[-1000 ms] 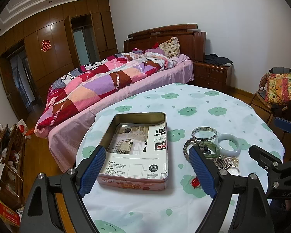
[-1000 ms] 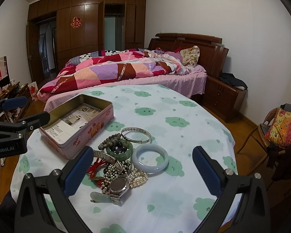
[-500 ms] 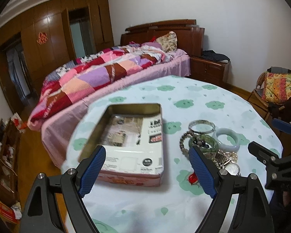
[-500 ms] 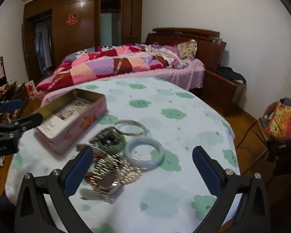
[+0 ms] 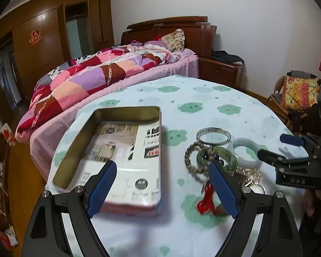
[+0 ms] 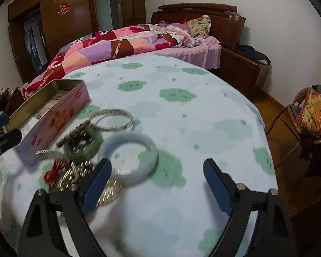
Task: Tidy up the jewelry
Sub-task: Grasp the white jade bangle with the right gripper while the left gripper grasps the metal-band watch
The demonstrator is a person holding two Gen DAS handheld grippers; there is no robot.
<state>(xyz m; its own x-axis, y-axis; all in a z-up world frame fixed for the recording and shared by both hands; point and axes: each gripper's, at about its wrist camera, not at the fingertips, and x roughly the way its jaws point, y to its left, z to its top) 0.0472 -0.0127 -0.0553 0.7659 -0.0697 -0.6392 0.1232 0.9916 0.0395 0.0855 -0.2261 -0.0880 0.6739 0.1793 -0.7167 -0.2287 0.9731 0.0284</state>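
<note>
On the right gripper [image 5: 293,150] "OAS" reads; both grippers' jaws gape, left gripper [image 5: 162,188] above the tin [image 5: 126,171].

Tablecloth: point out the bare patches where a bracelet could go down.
The tablecloth lies bare right of the pale bangle, out to the table's edge, and beyond the silver bangle toward the bed. It is crowded between the tin and pale bangle, where the jewelry pile sits.
</note>
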